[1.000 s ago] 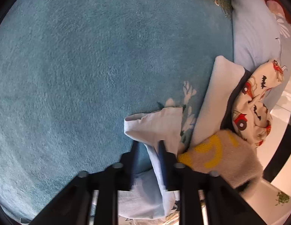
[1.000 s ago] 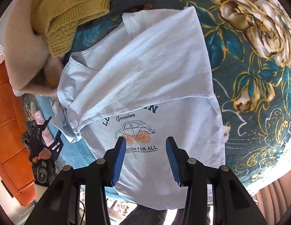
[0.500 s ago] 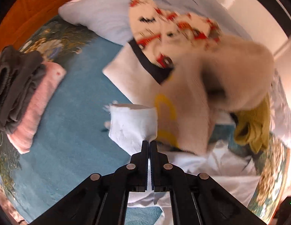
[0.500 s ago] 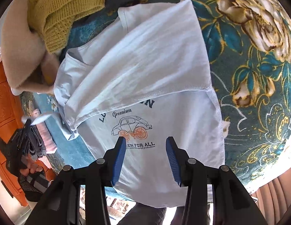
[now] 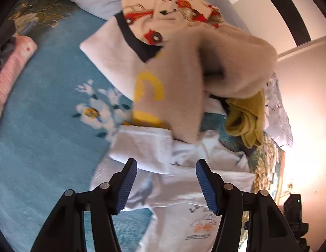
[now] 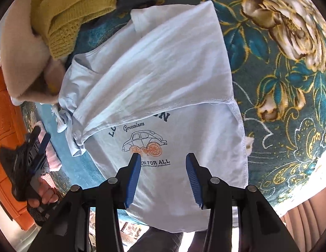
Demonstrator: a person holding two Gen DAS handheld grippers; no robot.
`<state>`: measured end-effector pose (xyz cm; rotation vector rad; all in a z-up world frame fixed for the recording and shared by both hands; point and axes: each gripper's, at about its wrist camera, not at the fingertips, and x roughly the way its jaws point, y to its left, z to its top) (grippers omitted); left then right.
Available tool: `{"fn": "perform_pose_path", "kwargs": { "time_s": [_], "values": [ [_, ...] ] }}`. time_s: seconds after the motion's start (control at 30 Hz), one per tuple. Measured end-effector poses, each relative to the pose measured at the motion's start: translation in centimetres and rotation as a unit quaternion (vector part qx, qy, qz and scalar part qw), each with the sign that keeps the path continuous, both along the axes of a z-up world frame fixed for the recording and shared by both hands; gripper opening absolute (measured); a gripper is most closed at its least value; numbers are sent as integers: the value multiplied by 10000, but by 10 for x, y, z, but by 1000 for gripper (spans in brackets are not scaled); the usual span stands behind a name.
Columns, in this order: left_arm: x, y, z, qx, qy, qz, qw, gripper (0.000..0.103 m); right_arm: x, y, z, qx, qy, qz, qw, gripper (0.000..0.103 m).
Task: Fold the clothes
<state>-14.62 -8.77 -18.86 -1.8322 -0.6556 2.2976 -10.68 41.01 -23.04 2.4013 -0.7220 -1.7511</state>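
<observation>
A pale blue T-shirt (image 6: 158,79) with a car print lies on the teal floral bedspread (image 6: 278,84), one side folded over its middle. In the left wrist view its sleeve (image 5: 146,147) lies folded onto the body. My left gripper (image 5: 166,180) is open and empty just above that sleeve; it also shows at the left of the right wrist view (image 6: 34,151). My right gripper (image 6: 163,176) is open and empty above the shirt's lower front.
A heap of unfolded clothes lies beyond the shirt: a beige fleece (image 5: 205,79), a mustard knit (image 5: 247,117), a car-print garment (image 5: 173,10) and a white piece (image 5: 112,54). Folded pink and grey clothes (image 5: 9,69) sit at the left. An orange headboard (image 6: 7,121) borders the bed.
My left gripper carried the sleeve over onto the shirt, then opened and let it go. The right gripper has stayed open in place.
</observation>
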Motion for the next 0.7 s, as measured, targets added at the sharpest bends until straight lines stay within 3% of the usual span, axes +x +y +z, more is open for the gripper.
{"fn": "perform_pose_path", "kwargs": {
  "time_s": [0.1, 0.17, 0.2, 0.3, 0.4, 0.5, 0.53, 0.63, 0.7],
  "values": [
    [-15, -21, -22, -538, -103, -170, 9984, 61, 1, -3, -4, -30, -53, 18, 10000, 46],
    [-28, -26, -41, -648, -305, -375, 9967, 61, 1, -8, -4, -46, -62, 110, 9999, 46],
    [-34, -26, -50, -544, -454, -461, 9964, 61, 1, -11, -4, -54, -59, 165, 9998, 46],
    [-42, -28, -69, 378, -892, -373, 9946, 61, 1, -16, -2, -52, -38, 303, 9995, 46],
    [-38, -29, -79, 603, -926, -120, 9938, 58, 0, -15, -3, -7, -70, 291, 9996, 46],
    [-33, -26, -76, 647, -770, -119, 9949, 13, -2, -15, -2, 3, -72, 272, 9996, 46],
    [-31, -24, -74, 648, -703, -143, 9953, 4, -3, -16, -1, -3, -53, 289, 9996, 46],
    [-28, -22, -58, 691, -452, -175, 9964, 3, -5, -19, 4, -19, 3, 338, 9994, 46],
    [-25, -35, -37, 766, -136, 172, 9968, 3, -7, -21, 7, -30, 41, 372, 9993, 46]
  ]
}}
